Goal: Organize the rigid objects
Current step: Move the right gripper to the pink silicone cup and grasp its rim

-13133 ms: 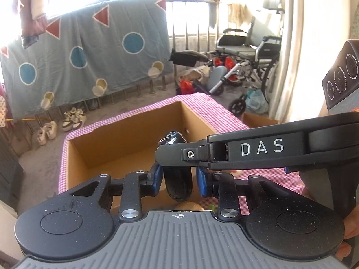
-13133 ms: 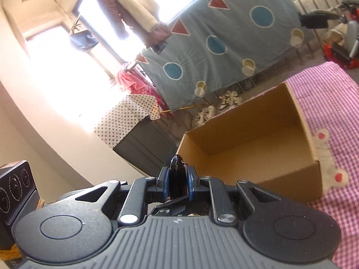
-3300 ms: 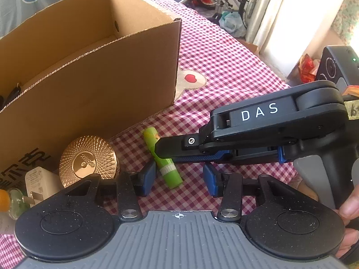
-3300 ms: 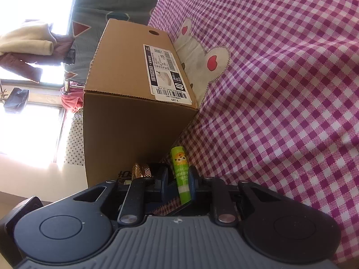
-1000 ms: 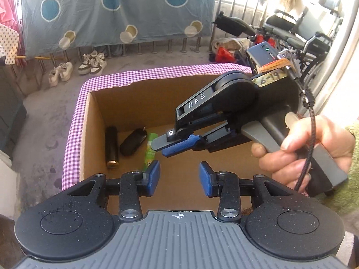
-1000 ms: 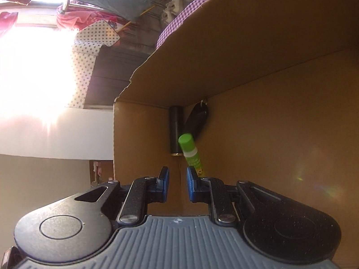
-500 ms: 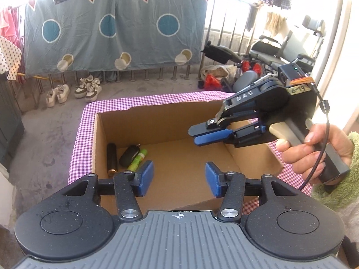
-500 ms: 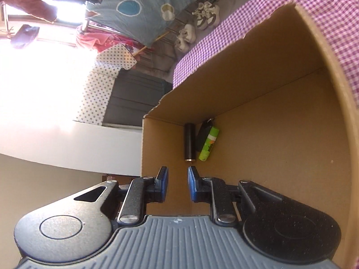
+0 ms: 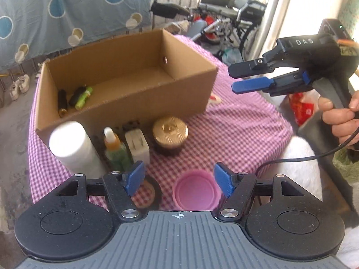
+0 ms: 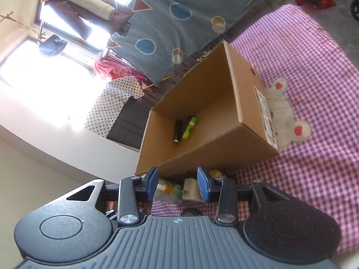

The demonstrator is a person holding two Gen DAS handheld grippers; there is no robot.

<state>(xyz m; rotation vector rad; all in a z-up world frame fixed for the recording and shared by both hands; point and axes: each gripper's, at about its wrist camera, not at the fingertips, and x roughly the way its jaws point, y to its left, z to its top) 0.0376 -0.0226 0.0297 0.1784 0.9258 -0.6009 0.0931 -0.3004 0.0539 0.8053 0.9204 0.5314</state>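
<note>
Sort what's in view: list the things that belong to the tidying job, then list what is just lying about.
Job:
cardboard box
green tube, black cylinder and dark fob, already in the box
white bottle
dropper bottle
white charger
gold-lidded jar
pink cup

Lying about:
wheelchair
shoes
hanging blue sheet

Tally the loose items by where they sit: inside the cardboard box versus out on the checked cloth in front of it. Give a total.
Inside the cardboard box: 3 (black tube, black key fob, green glue stick)
On the checked cloth: 5 (white cylinder, dropper bottle, white charger, gold-lidded jar, pink cup)
Total: 8
</note>
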